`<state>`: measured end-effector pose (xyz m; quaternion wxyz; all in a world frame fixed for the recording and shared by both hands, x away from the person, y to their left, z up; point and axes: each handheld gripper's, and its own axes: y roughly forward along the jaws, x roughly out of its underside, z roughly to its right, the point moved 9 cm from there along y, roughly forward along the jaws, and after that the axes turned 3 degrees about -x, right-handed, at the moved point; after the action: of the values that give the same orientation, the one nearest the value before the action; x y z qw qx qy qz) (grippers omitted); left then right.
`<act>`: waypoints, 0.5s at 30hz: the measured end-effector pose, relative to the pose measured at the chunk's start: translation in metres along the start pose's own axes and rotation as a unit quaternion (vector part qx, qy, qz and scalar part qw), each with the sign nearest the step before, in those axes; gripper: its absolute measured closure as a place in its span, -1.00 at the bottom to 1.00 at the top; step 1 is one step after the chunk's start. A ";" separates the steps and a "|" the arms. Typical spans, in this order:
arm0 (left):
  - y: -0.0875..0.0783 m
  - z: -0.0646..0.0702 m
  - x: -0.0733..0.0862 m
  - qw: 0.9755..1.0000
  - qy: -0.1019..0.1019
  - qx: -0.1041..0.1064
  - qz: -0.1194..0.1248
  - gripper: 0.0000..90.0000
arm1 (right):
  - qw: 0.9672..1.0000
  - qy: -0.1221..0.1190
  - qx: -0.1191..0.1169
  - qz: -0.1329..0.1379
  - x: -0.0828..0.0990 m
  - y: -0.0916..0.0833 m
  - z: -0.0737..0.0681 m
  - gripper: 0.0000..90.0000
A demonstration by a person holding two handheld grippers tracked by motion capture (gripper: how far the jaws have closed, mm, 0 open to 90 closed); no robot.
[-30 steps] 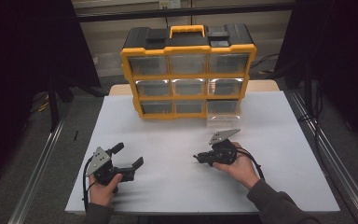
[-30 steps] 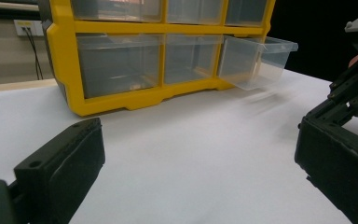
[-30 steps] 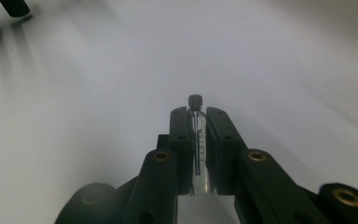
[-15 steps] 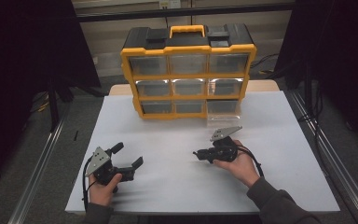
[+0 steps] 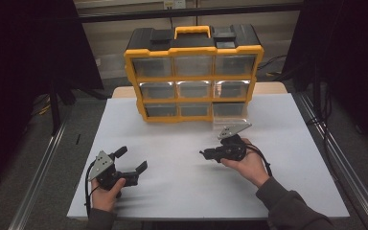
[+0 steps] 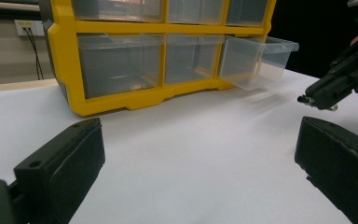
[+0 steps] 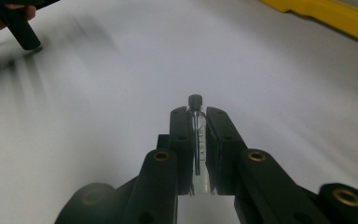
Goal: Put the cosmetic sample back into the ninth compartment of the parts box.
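Small clear vial [image 7: 197, 140] with black cap, clamped lengthwise between right gripper [image 5: 210, 154] jaws, cap past the tips, above white surface [image 5: 182, 143]. Left gripper [image 5: 135, 162] jaws wide, empty. Yellow drawer organizer [image 5: 194, 72] far; lower-right drawer [image 6: 258, 58] out.

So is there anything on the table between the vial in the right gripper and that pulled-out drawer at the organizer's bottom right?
Nothing visible. The right gripper is shut on the small vial, and only bare white table lies between it and the open drawer of the yellow organizer. The left gripper sits open, well off to the side.
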<state>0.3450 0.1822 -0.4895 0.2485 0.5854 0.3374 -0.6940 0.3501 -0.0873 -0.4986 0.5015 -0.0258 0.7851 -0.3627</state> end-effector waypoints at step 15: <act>0.001 0.001 -0.001 1.000 -0.012 -0.002 0.008 -0.96 | 0.998 0.012 0.014 0.053 -0.027 -0.015 0.011 0.83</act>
<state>0.3454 0.1809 -0.4881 0.2595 0.5790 0.3309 -0.6985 0.3679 -0.0934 -0.4712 0.5112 0.0275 0.7860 -0.3466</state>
